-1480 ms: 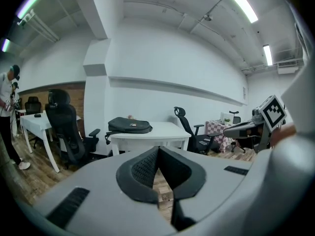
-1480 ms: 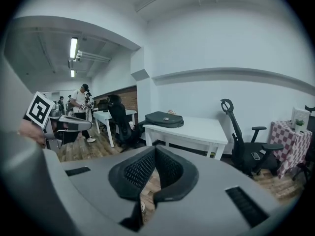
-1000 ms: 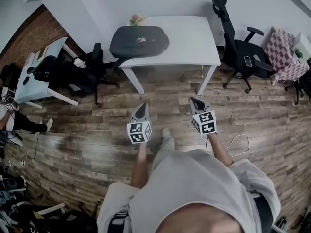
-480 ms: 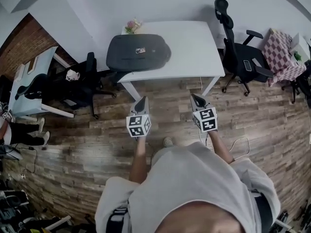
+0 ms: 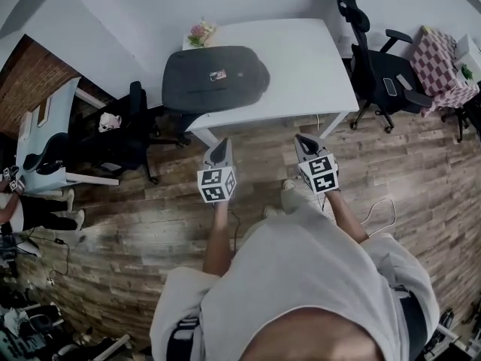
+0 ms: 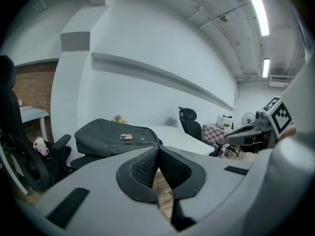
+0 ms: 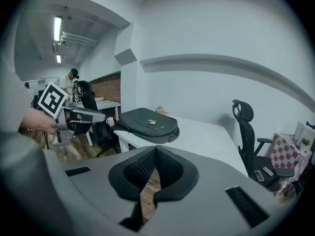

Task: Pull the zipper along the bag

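Observation:
A dark grey bag [image 5: 214,77] lies flat on the left part of the white table [image 5: 316,59], overhanging its left edge; a small tag shows on top. It also shows in the left gripper view, bag [image 6: 115,136], and in the right gripper view, bag [image 7: 147,124]. Its zipper is too small to make out. My left gripper [image 5: 220,150] is shut and empty, held over the floor just short of the table's front edge. My right gripper [image 5: 303,143] is shut and empty too, level with it near the table's right leg. Both point toward the table.
A black office chair [image 5: 376,59] stands right of the table, another dark chair [image 5: 124,130] at its left. A small flower pot [image 5: 197,32] sits at the table's back left corner. A checkered-cloth stand [image 5: 443,66] is far right, a second desk [image 5: 45,138] far left. A cable [image 5: 376,213] lies on the wood floor.
The table and bag have drawn nearer in the head view as the person stepped forward. Both grippers have come closer to the table's front edge, still shut.

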`<state>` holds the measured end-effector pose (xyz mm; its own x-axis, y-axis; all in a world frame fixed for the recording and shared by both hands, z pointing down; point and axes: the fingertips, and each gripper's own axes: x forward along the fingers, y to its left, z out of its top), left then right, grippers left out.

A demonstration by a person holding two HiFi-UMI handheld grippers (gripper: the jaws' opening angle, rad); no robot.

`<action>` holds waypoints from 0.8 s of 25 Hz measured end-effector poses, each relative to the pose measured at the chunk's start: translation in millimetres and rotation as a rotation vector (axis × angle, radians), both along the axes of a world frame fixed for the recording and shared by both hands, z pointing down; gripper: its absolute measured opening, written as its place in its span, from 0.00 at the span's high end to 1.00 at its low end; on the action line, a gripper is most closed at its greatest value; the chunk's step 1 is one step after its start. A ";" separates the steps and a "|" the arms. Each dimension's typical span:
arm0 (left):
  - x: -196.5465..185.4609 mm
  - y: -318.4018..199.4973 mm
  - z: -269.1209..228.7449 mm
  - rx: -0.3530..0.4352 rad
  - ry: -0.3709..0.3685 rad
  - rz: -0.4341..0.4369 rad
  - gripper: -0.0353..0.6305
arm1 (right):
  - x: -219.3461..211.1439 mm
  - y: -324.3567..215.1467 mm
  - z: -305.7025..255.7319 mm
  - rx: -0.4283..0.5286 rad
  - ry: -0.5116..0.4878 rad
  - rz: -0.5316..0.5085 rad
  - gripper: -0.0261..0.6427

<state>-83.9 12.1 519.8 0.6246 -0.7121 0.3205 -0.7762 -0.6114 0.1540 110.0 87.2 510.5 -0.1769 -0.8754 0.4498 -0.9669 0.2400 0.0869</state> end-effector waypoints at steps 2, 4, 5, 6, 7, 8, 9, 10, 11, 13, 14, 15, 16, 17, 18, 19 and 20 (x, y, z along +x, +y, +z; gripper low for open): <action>-4.0 -9.3 3.6 -0.006 -0.006 -0.007 0.91 | -3.7 -12.3 3.1 -0.006 -0.009 -0.009 0.94; -10.3 -17.8 9.3 -0.018 -0.014 -0.022 0.91 | -8.2 -24.6 6.8 -0.013 -0.017 -0.021 0.94; -13.2 -22.6 12.4 -0.024 -0.016 -0.033 0.91 | -9.4 -31.8 9.3 -0.016 -0.019 -0.029 0.94; -15.6 -28.1 15.5 -0.030 -0.018 -0.044 0.91 | -10.1 -40.1 11.8 -0.019 -0.019 -0.038 0.94; -17.3 -34.5 18.3 -0.036 -0.019 -0.057 0.91 | -10.2 -49.2 13.9 -0.021 -0.018 -0.048 0.94; -18.3 -41.2 20.6 -0.042 -0.021 -0.070 0.91 | -9.9 -59.0 15.3 -0.021 -0.016 -0.059 0.94; -18.7 -47.7 22.5 -0.047 -0.023 -0.082 0.91 | -9.3 -68.6 16.3 -0.019 -0.015 -0.070 0.94; -18.4 -53.8 23.8 -0.052 -0.027 -0.093 0.91 | -8.7 -77.9 17.0 -0.019 -0.017 -0.082 0.94; -17.5 -60.1 24.9 -0.056 -0.032 -0.102 0.91 | -7.9 -87.5 17.6 -0.022 -0.021 -0.095 0.94; -14.9 -73.5 27.1 -0.064 -0.044 -0.124 0.91 | -5.6 -108.3 19.7 -0.033 -0.029 -0.122 0.94; -13.9 -78.9 28.7 -0.073 -0.051 -0.137 0.91 | -4.4 -118.4 21.2 -0.040 -0.034 -0.138 0.94; -13.3 -83.6 30.4 -0.083 -0.056 -0.153 0.91 | -3.3 -128.2 22.8 -0.047 -0.040 -0.154 0.94; -12.9 -87.8 32.2 -0.095 -0.062 -0.170 0.91 | -2.3 -137.8 24.5 -0.054 -0.046 -0.171 0.94; -12.8 -92.0 34.1 -0.106 -0.067 -0.187 0.91 | -1.5 -147.2 26.4 -0.062 -0.052 -0.188 0.94; -12.7 -96.0 36.5 -0.117 -0.073 -0.204 0.91 | -1.0 -156.1 28.7 -0.070 -0.058 -0.204 0.94; -12.7 -99.9 39.1 -0.128 -0.080 -0.220 0.91 | -0.6 -164.7 31.5 -0.078 -0.064 -0.221 0.94; -12.7 -104.2 41.7 -0.139 -0.086 -0.238 0.91 | -0.3 -173.2 34.3 -0.087 -0.070 -0.238 0.94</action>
